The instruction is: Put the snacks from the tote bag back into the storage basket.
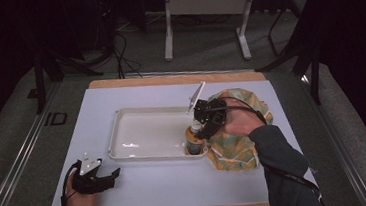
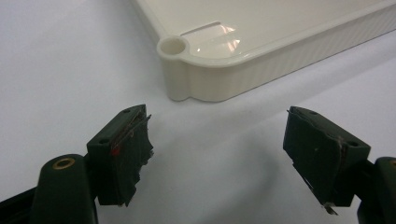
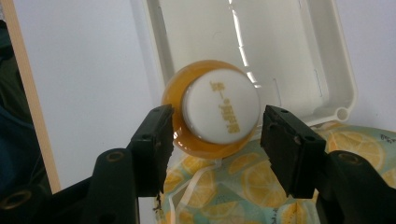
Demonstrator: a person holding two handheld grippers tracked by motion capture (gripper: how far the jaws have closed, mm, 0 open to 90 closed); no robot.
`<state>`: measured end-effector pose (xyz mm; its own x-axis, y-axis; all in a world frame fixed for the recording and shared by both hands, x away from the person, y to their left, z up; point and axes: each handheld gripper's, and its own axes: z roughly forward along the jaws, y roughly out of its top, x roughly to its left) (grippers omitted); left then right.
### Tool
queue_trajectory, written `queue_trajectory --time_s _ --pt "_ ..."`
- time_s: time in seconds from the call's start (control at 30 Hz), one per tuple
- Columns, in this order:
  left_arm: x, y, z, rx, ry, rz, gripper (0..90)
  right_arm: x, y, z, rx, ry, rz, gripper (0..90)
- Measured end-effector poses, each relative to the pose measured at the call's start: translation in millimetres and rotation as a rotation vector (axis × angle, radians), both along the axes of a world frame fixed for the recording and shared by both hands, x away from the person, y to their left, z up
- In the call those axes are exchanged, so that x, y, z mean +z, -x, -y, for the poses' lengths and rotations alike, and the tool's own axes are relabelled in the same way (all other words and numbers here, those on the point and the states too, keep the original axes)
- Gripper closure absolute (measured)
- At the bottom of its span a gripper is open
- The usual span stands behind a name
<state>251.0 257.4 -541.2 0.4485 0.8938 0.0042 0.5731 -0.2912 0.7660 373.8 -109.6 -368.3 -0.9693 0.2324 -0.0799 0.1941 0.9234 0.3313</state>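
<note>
Both jaws wide beside bottle (image 3: 218,113)

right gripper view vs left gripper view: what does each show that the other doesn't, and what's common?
Right gripper view: the right gripper, jaws open on either side of a white-capped bottle of amber liquid without pressing it, and a lemon-print bag below. Left gripper view: the left gripper, open over bare white table with nothing between its jaws, near a tray corner with a round hole. Both: the cream tray.
</note>
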Motion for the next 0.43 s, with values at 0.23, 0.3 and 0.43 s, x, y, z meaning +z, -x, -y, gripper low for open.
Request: queue_trajectory --time_s 0.23,0.3,0.43 --pt "0.1 0.0 -0.3 0.002 0.002 -0.001 23.0 -1.4 2.1 10.9 -0.01 -0.016 0.009 42.4" --pt "0.0 -0.1 -0.2 0.003 0.002 -0.001 23.0 -1.7 3.7 15.6 -0.013 -0.024 0.012 42.1" --pt "-0.2 -0.5 -0.4 0.002 0.005 -0.004 23.0 -2.0 7.9 32.1 -0.024 -0.079 0.03 42.1"
